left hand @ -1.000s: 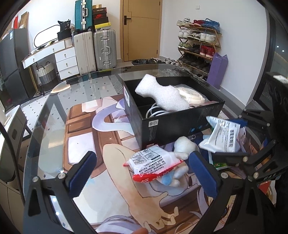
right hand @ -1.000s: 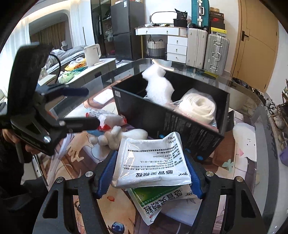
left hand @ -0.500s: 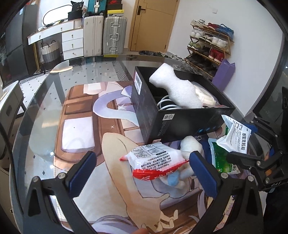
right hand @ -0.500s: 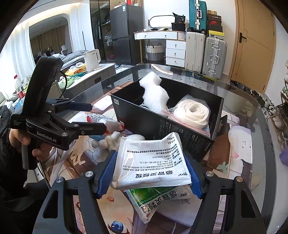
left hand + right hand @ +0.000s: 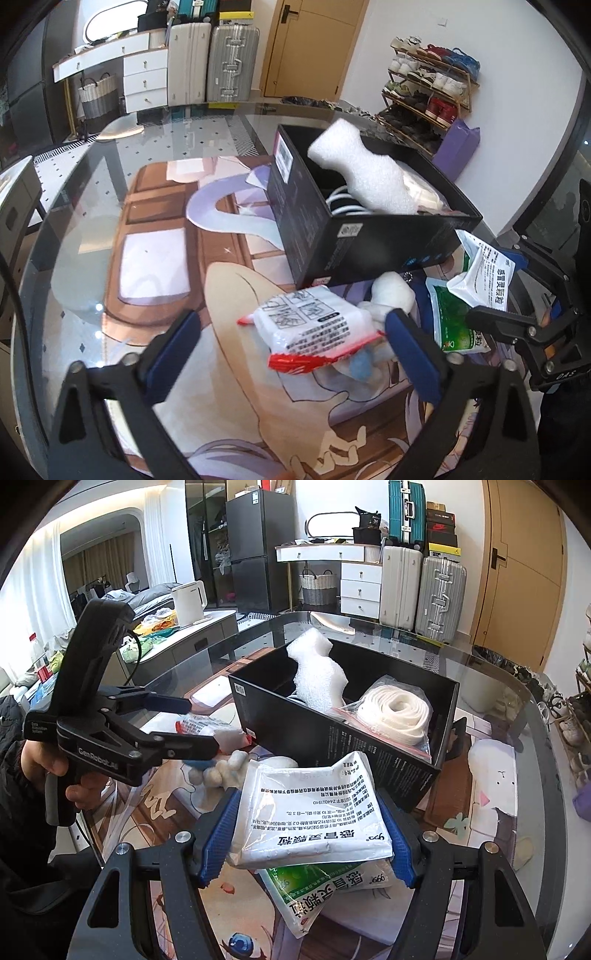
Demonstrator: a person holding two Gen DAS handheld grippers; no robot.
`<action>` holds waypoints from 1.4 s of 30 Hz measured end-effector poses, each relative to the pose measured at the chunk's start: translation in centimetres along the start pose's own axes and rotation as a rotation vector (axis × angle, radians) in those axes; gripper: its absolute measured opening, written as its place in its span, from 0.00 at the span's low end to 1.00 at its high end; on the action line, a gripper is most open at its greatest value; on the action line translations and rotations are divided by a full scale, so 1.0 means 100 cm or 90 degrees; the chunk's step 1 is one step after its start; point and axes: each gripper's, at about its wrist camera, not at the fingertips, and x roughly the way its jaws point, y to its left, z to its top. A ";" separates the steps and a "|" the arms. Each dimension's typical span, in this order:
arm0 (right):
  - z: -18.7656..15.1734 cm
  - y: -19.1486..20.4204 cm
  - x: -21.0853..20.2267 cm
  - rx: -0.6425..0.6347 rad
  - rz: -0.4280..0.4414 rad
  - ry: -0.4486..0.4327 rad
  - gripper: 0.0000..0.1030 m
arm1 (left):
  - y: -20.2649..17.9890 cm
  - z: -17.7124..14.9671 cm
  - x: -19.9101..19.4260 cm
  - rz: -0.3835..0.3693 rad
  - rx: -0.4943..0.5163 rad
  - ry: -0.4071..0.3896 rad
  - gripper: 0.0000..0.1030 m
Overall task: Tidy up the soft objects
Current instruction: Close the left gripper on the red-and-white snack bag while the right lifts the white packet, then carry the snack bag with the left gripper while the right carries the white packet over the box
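A black box (image 5: 373, 236) (image 5: 332, 742) on the glass table holds a white foam piece (image 5: 364, 177) (image 5: 317, 675) and a bagged white coil (image 5: 395, 709). My right gripper (image 5: 308, 834) is shut on a white medicine pouch (image 5: 314, 819) (image 5: 487, 273), held above a green-and-white pouch (image 5: 325, 890) (image 5: 454, 321). My left gripper (image 5: 291, 343) (image 5: 195, 723) is open around a white packet with red edges (image 5: 314, 328) (image 5: 207, 727), which lies on a white plush toy (image 5: 391, 295) (image 5: 229, 771).
The table (image 5: 159, 177) has a printed mat under glass. Suitcases (image 5: 210, 62) and a drawer unit stand behind, a shoe rack (image 5: 428, 92) at the right. A white kettle (image 5: 188, 602) sits on a side counter.
The left gripper's view has shifted so the box and packet sit further right and lower. The right gripper has lifted the white pouch slightly. The left jaws stay open.
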 end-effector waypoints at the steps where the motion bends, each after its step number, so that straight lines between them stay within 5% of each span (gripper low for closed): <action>1: 0.000 0.000 0.000 0.000 0.000 0.000 0.70 | 0.000 0.000 0.002 -0.009 0.000 0.006 0.86; 5: 0.000 0.001 0.001 -0.002 0.000 0.002 0.70 | -0.002 -0.003 0.007 -0.032 0.003 0.021 0.63; 10: 0.001 0.002 0.001 -0.003 0.000 0.003 0.70 | -0.005 -0.004 0.001 -0.040 0.010 0.009 0.51; 29: 0.001 -0.001 -0.011 -0.001 -0.003 -0.020 0.70 | -0.007 0.002 -0.030 -0.039 0.028 -0.046 0.51; 42: 0.007 -0.005 -0.030 0.009 -0.015 -0.060 0.70 | -0.014 0.009 -0.072 -0.028 0.047 -0.144 0.51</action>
